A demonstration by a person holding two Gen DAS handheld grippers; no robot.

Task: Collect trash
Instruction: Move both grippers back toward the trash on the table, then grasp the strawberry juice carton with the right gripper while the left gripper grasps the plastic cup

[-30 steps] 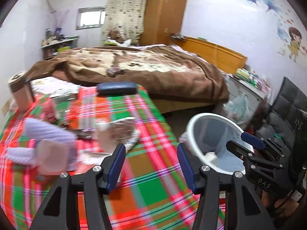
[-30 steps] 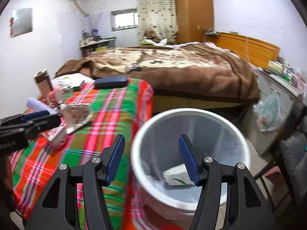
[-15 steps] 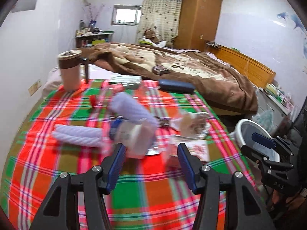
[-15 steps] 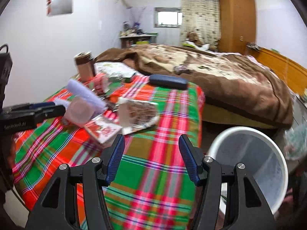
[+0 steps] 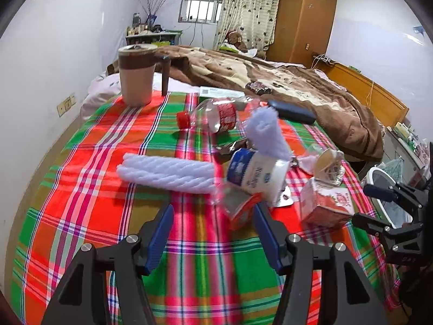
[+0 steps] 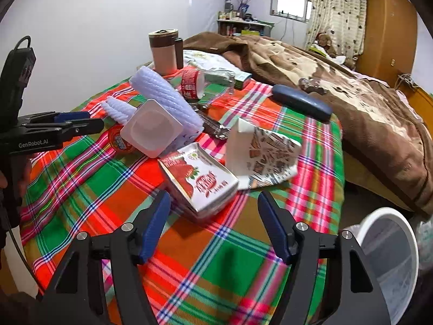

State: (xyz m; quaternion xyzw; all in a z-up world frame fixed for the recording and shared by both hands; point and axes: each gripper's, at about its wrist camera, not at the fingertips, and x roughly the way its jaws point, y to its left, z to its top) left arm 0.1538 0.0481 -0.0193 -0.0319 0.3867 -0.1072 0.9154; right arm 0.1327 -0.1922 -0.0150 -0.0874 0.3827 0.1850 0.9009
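Above the plaid tablecloth (image 6: 92,187) we held both grippers tilted downward, and each had just been opening with nothing between its fingers. Our left gripper (image 5: 213,233) stood spread over the near part of the cloth, its blue pads apart and touching no trash; just beyond its tips lay a blurred red-and-white wrapper (image 5: 243,211) and, touching that, a tipped white tub with a blue label (image 5: 257,176). Our right gripper (image 6: 213,222) was likewise spread, empty, with a flattened red strawberry carton (image 6: 200,181) lying on the cloth just past its fingertips and between them in the view. Beside that carton, to its right, sat a crumpled patterned paper box (image 6: 262,157), and to its left the white tub showed its square base. Farther across the cloth from the carton lay two rolls of white foam netting (image 5: 167,173), one flat and one propped against the tub, then a clear plastic bottle with a red cap and label (image 5: 213,116) on its side. At the far edge of the cloth stood a pink tumbler with a brown band (image 5: 136,77), upright, and a dark blue case (image 6: 301,103) lay near the cloth's corner by the brown blanket (image 6: 365,113). Off the cloth's near right corner, on the floor, stood the white waste bin (image 6: 389,246), well apart from the carton.
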